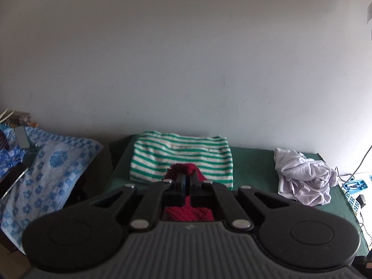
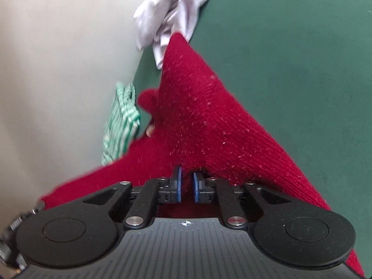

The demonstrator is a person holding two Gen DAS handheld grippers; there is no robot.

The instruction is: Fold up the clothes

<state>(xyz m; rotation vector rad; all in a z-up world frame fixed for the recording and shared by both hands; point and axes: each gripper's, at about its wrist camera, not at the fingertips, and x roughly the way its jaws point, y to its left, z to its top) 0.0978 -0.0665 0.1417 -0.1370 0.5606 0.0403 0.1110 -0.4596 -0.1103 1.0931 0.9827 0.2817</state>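
Right now my left gripper (image 1: 186, 176) is clamped on a bunch of the red knit (image 2: 200, 116), lifted over the green bedsheet (image 2: 290, 81). My right gripper (image 2: 187, 181) has pads a little apart, knit just ahead, nothing pinched. Feels soft, floppy, stretchy, linty; prob. light. Best grab: edge or corner. No labels or writing legible.
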